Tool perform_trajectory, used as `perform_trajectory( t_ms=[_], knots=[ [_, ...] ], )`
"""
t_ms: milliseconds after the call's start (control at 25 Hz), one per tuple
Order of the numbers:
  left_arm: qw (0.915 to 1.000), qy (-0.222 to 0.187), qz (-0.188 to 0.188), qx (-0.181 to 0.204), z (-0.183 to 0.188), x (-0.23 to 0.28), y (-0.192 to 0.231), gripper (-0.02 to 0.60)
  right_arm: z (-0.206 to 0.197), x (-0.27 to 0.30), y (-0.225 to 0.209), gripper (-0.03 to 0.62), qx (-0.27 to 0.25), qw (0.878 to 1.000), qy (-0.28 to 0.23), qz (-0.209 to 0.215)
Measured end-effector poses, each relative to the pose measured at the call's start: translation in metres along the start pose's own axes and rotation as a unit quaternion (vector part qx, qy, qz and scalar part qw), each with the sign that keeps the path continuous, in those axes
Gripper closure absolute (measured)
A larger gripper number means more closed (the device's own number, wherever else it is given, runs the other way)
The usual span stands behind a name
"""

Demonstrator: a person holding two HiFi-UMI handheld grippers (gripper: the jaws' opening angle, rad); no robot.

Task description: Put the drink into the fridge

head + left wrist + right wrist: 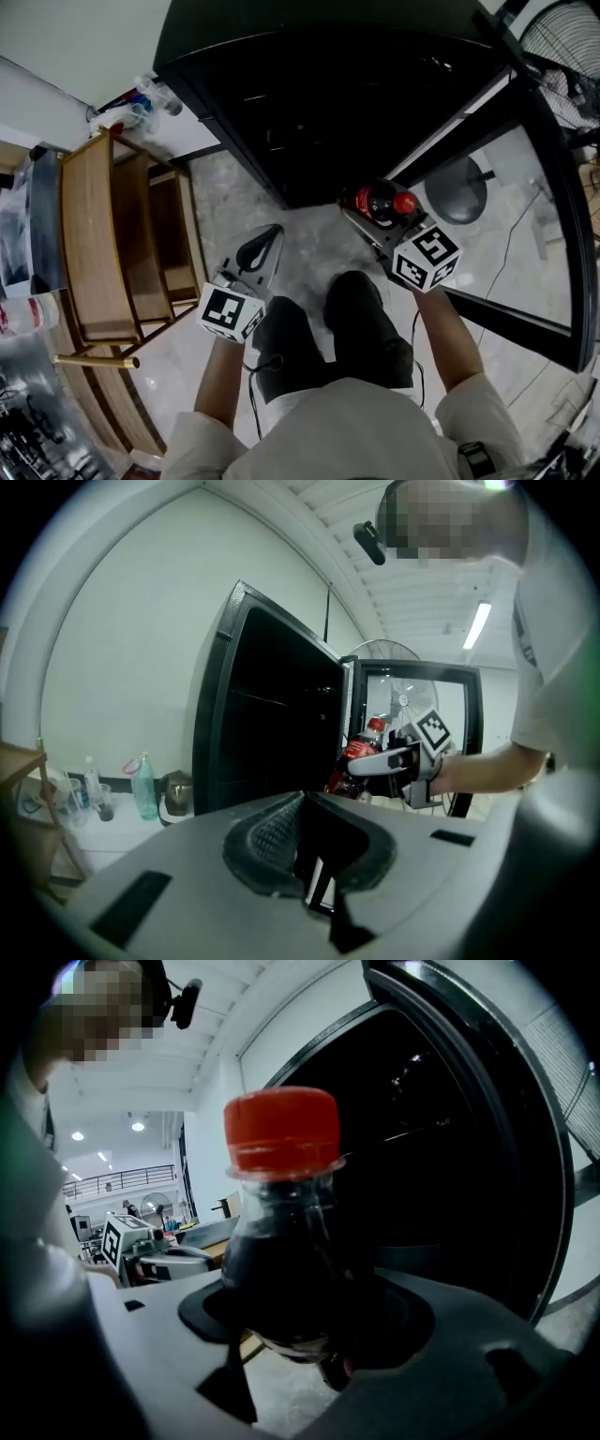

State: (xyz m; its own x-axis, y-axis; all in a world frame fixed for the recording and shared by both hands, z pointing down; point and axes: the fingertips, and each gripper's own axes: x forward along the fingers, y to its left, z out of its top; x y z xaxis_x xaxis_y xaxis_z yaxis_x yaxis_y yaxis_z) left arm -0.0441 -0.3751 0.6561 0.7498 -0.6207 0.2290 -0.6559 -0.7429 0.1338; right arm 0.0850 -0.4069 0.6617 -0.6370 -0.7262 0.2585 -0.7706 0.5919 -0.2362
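In front of the black fridge, whose glass door stands swung open on the person's right, both grippers hang low over the pale floor. The right gripper is clamped on the drink, a dark cola bottle with a red cap. Its jaws grip the lower body, so the bottle stands upright with neck and cap clear above the pads. That hold looks chosen so the bottle can be set down on its base. The drink is not in the fridge yet: it sits just outside the dark opening, between the cabinet and the open door, cap pointing toward the inside.

The left gripper has its jaws together with nothing between them. It hangs by the person's left knee, apart from the fridge and the bottle. With the door already open, it has no job here and seems kept out of the way.

The interior is too dark to pick out a free shelf, so where the bottle will go cannot be told
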Motion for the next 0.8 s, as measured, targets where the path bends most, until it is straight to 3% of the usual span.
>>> perform_trajectory(
  t_ms=[520, 800],
  knots=[
    [0.9983, -0.039, -0.009, 0.042, -0.082, 0.035, 0.011, 0.572, -0.053, 0.038, -0.030, 0.286, -0.062, 0.997, -0.043, -0.009],
    [0.9970, -0.056, -0.005, 0.052, -0.106, 0.034, 0.014, 0.572, -0.051, 0.062, -0.036, 0.286, -0.090, 0.995, -0.050, -0.010]
  ],
)
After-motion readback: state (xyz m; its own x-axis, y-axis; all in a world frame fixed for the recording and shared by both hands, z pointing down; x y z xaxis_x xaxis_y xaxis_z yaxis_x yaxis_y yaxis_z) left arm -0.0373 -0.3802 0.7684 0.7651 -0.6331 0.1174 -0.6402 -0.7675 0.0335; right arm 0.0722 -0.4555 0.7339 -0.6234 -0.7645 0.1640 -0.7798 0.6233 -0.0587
